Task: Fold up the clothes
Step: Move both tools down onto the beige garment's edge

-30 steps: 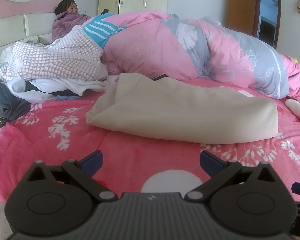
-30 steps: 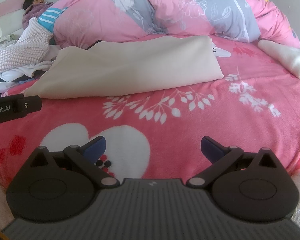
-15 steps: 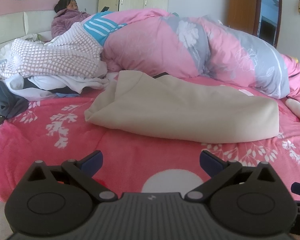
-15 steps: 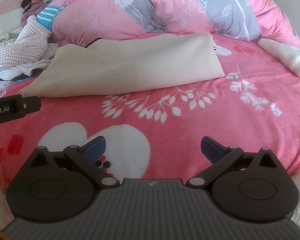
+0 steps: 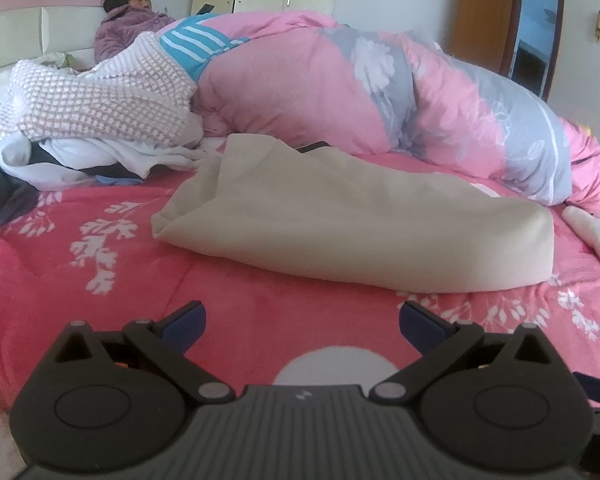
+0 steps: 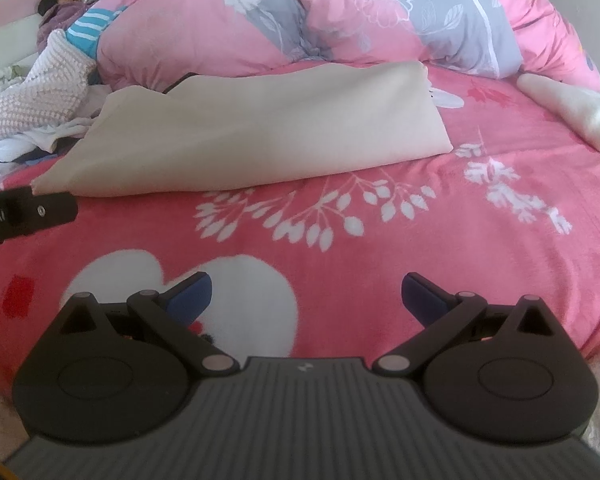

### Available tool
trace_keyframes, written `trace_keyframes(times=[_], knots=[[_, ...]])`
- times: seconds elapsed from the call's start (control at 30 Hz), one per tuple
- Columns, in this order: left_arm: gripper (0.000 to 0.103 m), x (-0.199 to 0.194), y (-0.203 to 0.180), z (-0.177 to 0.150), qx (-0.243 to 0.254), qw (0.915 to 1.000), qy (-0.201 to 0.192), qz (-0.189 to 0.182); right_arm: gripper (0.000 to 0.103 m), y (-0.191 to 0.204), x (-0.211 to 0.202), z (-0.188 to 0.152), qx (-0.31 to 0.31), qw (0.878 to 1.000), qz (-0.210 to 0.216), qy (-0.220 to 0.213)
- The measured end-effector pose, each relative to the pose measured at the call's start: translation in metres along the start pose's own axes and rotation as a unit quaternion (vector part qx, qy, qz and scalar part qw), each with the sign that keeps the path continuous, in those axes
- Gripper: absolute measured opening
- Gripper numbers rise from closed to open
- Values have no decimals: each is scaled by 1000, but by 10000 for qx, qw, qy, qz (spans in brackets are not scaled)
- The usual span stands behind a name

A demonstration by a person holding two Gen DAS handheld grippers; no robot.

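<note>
On pink bed (image 5: 228,312), one cream garment (image 5: 352,228), two open grippers, left gripper (image 5: 302,322), right gripper (image 6: 306,294)

Cream garment (image 5: 352,224) lies folded on pink bedspread (image 5: 236,312).

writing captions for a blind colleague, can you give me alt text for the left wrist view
An open, empty left gripper hovers low over a pink floral bedspread, facing a folded cream garment. Behind it lie a bunched pink and grey duvet and a heap of unfolded clothes, with a person against the headboard.
</note>
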State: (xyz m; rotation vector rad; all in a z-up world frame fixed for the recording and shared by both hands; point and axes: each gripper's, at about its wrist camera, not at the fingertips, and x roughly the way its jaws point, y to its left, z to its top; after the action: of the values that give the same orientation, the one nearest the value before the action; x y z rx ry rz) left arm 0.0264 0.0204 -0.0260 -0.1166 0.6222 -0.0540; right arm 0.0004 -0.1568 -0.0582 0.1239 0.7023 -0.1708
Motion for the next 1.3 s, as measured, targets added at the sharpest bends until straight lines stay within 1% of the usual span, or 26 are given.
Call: trace_keyframes(times=[0.1, 0.2, 0.3, 0.37, 0.5, 0.57, 0.63, 0.7, 0.77, 0.83, 0.87, 0.93, 0.97, 1.03, 1.1, 1.17, 1.2, 1.3], knots=[[103, 5, 1, 5, -16, 9999, -110, -66, 102, -5, 5, 1, -3, 10000, 61, -38], [103, 12, 6, 18, -90, 9994, -284, -197, 102, -11, 7, 6, -104, 9993, 238, -264], [103, 24, 11, 38, -138, 9983, -492, -289, 102, -19, 5, 16, -279, 9971, 334, -630], [103, 34, 15, 51, -145, 9977, -602, -263, 102, -26, 4, 26, -364, 9948, 363, -878], [103, 63, 21, 75, 118, 9970, -734, -205, 102, -42, 9, 54, -406, 9904, 394, -1259], [103, 82, 23, 84, 313, 9970, -693, -162, 102, -48, 16, 69, -400, 9886, 421, -1392], [103, 103, 26, 90, 481, 9971, -572, -140, 102, -53, 24, 85, -442, 9861, 486, -1525], [103, 122, 31, 91, 535, 9976, -398, -162, 102, -56, 36, 103, -497, 9838, 478, -1654], [102, 138, 38, 89, 473, 9984, -224, -229, 102, -59, 48, 119, -474, 9832, 412, -1713], [96, 149, 47, 86, 347, 9988, -70, -344, 102, -63, 66, 137, -408, 9853, 400, -1609], [94, 152, 50, 85, 276, 9988, 10, -403, 102, -64, 75, 145, -342, 9874, 385, -1496], [88, 158, 57, 82, 135, 9984, 172, -520, 102, -67, 95, 161, -210, 9910, 354, -1270], [87, 162, 61, 81, 64, 9980, 252, -579, 102, -66, 103, 167, -121, 9924, 381, -1160], [84, 166, 66, 78, -27, 9971, 360, -670, 102, -61, 113, 171, 18, 9922, 699, -1037], [82, 165, 68, 77, 0, 9970, 341, -700, 102, -52, 117, 172, -23, 9904, 884, -1066], [79, 165, 69, 75, 24, 9967, 353, -733, 102, -44, 121, 173, -14, 9901, 813, -1146], [78, 164, 69, 74, 25, 9965, 375, -753, 102, -42, 125, 174, 53, 9905, 814, -1110], [77, 162, 67, 69, 49, 9954, 433, -848, 102, -37, 134, 173, 308, 9892, 1259, -681]])
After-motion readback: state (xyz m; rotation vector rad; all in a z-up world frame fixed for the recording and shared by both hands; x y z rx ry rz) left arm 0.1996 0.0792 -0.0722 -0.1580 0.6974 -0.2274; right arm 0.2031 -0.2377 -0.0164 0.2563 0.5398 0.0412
